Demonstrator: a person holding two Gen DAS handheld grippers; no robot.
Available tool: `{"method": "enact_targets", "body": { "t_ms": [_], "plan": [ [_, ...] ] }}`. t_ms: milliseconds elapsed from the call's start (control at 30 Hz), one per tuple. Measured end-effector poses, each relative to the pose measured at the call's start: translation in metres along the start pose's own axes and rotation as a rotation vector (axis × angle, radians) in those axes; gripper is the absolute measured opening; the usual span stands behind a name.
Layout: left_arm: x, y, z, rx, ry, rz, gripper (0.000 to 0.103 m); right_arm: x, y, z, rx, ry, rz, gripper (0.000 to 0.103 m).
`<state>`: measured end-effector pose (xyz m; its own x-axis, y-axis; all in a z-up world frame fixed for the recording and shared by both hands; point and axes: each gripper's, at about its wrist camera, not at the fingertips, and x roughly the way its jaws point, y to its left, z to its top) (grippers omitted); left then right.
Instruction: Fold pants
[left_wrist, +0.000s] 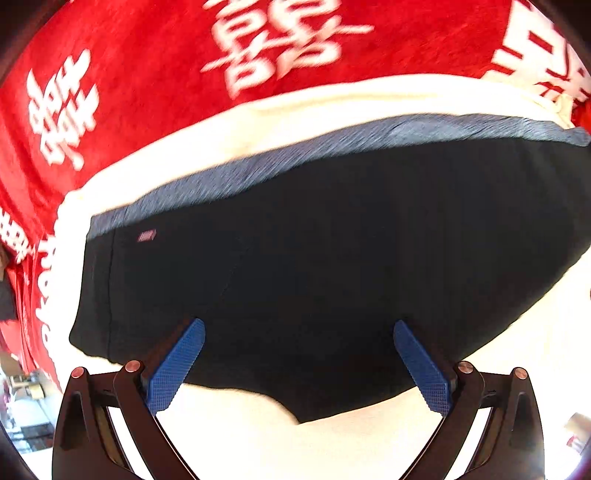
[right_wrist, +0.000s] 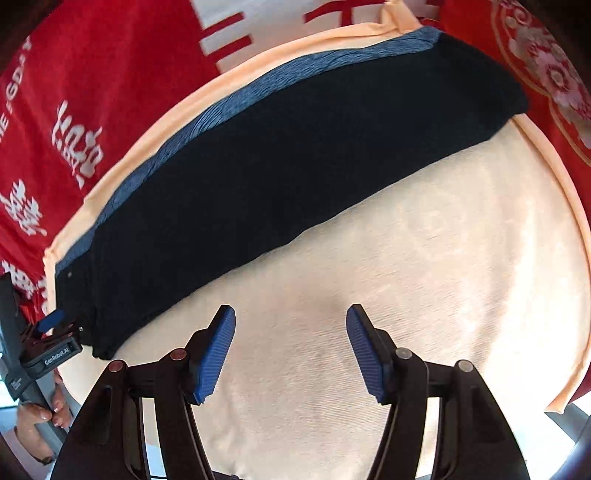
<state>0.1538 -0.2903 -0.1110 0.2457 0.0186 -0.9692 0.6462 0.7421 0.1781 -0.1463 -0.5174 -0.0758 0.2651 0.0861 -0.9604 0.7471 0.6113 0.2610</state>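
Dark navy pants (left_wrist: 295, 266) with a blue-grey waistband (left_wrist: 258, 166) lie folded flat on a cream cloth (left_wrist: 258, 435). My left gripper (left_wrist: 299, 328) is open, its blue fingers spread over the near edge of the pants, holding nothing. In the right wrist view the pants (right_wrist: 280, 173) stretch diagonally from lower left to upper right. My right gripper (right_wrist: 290, 317) is open and empty over the bare cream cloth (right_wrist: 406, 277), a short way from the pants' near edge. The left gripper (right_wrist: 51, 321) shows at the pants' lower left end.
A red blanket with white characters (left_wrist: 147, 74) lies beyond the cream cloth and also shows in the right wrist view (right_wrist: 74, 92). The cream cloth's hemmed edge (right_wrist: 576, 229) curves along the right. A person's hand (right_wrist: 40, 417) holds the left gripper's handle.
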Motion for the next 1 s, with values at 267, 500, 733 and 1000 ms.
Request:
{"method": "enact_targets", "body": {
  "t_ms": [267, 500, 733, 1000],
  "plan": [
    [-0.014, -0.074, 0.04, 0.032, -0.046, -0.142, 0.103, -0.033, -0.071, 0.044, 0.213, -0.167, 0.013, 0.067],
    [0.017, -0.122, 0.074, 0.032, -0.027, -0.172, 0.103, -0.031, -0.116, 0.094, 0.298, -0.249, -0.102, 0.065],
    [0.035, -0.12, 0.074, 0.025, -0.042, -0.175, 0.103, -0.027, -0.122, 0.12, 0.221, -0.27, -0.126, 0.013],
    [0.044, -0.124, 0.079, 0.027, -0.04, -0.16, 0.103, -0.026, -0.136, 0.108, 0.255, -0.235, -0.157, 0.041]
  ]
}}
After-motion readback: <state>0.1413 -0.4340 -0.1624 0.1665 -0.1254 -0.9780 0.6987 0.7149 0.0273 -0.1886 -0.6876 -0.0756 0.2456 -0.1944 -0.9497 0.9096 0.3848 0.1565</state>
